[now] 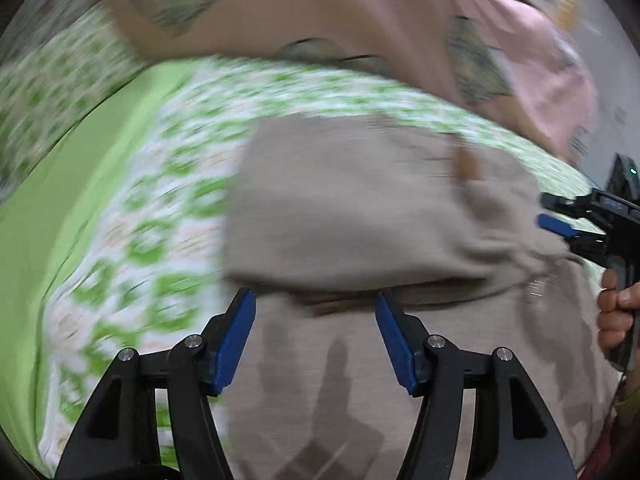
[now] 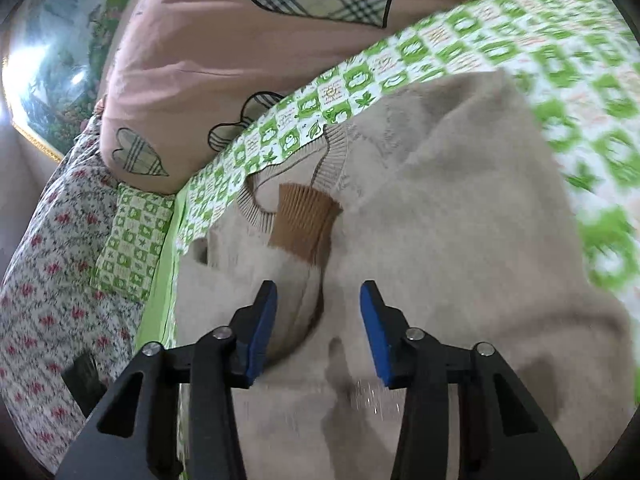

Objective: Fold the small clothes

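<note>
A small beige knit sweater (image 1: 380,208) lies on a green-and-white patterned bedsheet (image 1: 132,240), with one part folded over its body. In the right wrist view the sweater (image 2: 460,240) shows a ribbed neckline and a brown ribbed cuff (image 2: 304,224) on a sleeve laid across the chest. My left gripper (image 1: 316,300) is open and empty just above the folded edge. My right gripper (image 2: 318,292) is open and empty over the sleeve below the cuff; it also shows in the left wrist view (image 1: 560,228) at the sweater's right edge. The left view is motion-blurred.
A pink quilt with plaid hearts (image 2: 248,60) lies at the head of the bed, also in the left wrist view (image 1: 360,8). A floral cloth (image 2: 44,272) and a green checked pillow (image 2: 132,240) lie at the left. A framed picture (image 2: 52,80) hangs beyond.
</note>
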Motion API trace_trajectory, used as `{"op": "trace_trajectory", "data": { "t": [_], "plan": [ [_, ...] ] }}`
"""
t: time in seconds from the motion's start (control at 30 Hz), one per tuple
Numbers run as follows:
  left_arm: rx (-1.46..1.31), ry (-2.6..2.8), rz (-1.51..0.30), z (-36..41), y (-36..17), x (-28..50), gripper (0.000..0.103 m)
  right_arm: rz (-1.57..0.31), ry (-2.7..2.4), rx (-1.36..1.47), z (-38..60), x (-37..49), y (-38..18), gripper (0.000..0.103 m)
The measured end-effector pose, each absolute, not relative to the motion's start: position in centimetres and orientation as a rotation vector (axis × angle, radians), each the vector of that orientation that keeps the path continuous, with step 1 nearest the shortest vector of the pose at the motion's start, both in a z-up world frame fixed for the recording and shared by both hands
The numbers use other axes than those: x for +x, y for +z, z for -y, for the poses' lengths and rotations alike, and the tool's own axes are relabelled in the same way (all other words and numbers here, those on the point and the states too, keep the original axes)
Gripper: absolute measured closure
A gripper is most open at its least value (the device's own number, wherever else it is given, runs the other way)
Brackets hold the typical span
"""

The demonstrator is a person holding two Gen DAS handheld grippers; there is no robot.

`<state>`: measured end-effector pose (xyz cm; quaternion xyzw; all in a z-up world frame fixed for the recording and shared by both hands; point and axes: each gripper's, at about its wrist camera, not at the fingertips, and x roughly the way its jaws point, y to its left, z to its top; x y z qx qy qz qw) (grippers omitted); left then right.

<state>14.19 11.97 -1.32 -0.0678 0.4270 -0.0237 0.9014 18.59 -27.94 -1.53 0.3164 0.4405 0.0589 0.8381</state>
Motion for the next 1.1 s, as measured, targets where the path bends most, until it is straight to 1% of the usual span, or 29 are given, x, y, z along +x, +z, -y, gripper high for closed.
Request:
{"op": "trace_trajectory", "data": {
  "t": [0.1, 0.23, 0.27, 0.3, 0.33, 0.47, 0.53, 0.6, 0.73, 0.9, 1.07, 1.1],
  "plan": [
    [-0.173, 0.023, -0.918, -14.6, -2.9, 15.0, 0.04, -0.97, 0.141, 0.687, 27.5, 22.0, -3.3, 0.06],
    [-0.194, 0.067, -0.947, -15.5, -4.1, 16.6, 0.04, -1.028, 0.179, 0.744, 26.6, 25.1, -5.7, 0.06],
    [-0.185, 0.079, -0.941, -15.4, -4.0, 17.1, 0.04, -1.03, 0.168, 0.738, 26.4, 25.5, -5.9, 0.066],
    [-0.18, 0.086, -0.937, -15.2, -3.9, 17.4, 0.04, -1.028, 0.163, 0.729, 26.3, 25.6, -5.9, 0.094],
    [-0.182, 0.099, -0.933, -15.2, -3.7, 17.8, 0.04, -1.014, 0.156, 0.725, 26.3, 25.5, -5.5, 0.094],
    [-0.211, 0.146, -0.929, -15.3, -3.7, 18.8, 0.04, -0.839, 0.15, 0.722, 27.0, 22.9, -1.3, 0.095],
    [-0.209, 0.178, -0.929, -15.1, -3.8, 19.2, 0.039, -0.759, 0.144, 0.713, 27.9, 20.5, 1.0, 0.095],
    [-0.207, 0.206, -0.915, -15.0, -3.7, 18.8, 0.039, -0.721, 0.109, 0.709, 29.2, 18.0, 2.1, 0.095],
    [-0.222, 0.226, -0.901, -15.1, -3.6, 18.2, 0.037, -0.736, 0.002, 0.676, 31.3, 14.9, 1.3, 0.095],
    [-0.231, 0.242, -0.904, -15.0, -3.7, 17.2, 0.037, -0.776, -0.031, 0.7, 32.3, 13.0, -0.7, 0.095],
    [-0.274, 0.227, -0.899, -15.5, -4.0, 16.1, 0.036, -0.921, -0.073, 0.71, 32.6, 12.1, -3.5, 0.095],
    [-0.278, 0.224, -0.894, -15.6, -4.0, 15.9, 0.036, -0.931, -0.088, 0.706, 32.6, 11.8, -3.4, 0.092]
  ]
}}
